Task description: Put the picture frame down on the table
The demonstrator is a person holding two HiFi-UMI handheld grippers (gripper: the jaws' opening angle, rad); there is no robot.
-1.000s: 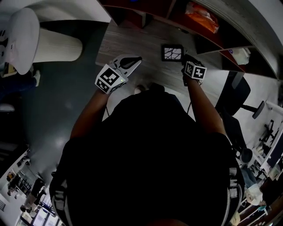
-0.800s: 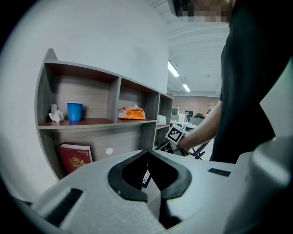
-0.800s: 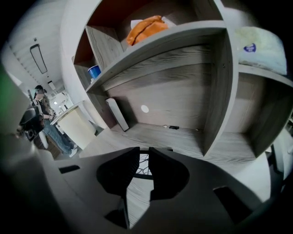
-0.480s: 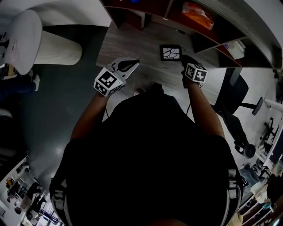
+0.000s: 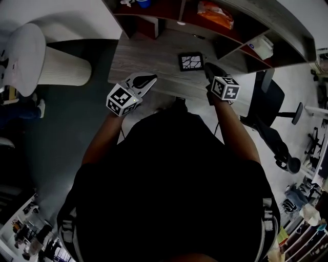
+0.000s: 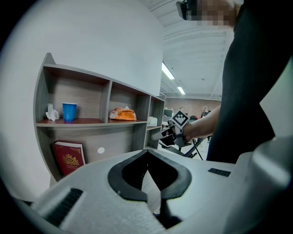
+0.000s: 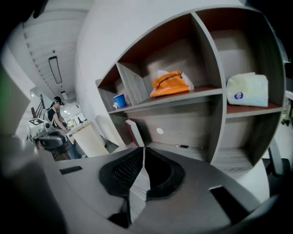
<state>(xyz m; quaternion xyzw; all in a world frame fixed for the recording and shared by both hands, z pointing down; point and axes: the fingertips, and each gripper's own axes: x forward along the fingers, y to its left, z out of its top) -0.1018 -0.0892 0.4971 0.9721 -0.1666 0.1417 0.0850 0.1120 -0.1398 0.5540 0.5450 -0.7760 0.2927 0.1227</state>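
The picture frame [image 5: 190, 62], black-edged with a white cracked pattern, lies flat on the grey wooden table [image 5: 148, 53]. My right gripper [image 5: 209, 69] hovers just to its right, apart from it. Its jaws have just been closing with nothing between them, and in the right gripper view the tips [image 7: 144, 149] meet. My left gripper [image 5: 149, 79] is over the table's front edge, left of the frame, shut and empty [image 6: 147, 153]. The left gripper view also shows the right gripper [image 6: 159, 135] raised in the air.
A shelf unit behind the table holds an orange bag [image 5: 214, 14], a white packet [image 5: 262, 46], a blue cup [image 6: 69, 111] and a red book [image 6: 68, 157]. An office chair [image 5: 269, 97] stands right of the table, a white ribbed seat [image 5: 64, 66] left.
My right gripper has lifted and drawn back from the frame's right edge, leaving the frame flat on the table. The left gripper has drifted a little.
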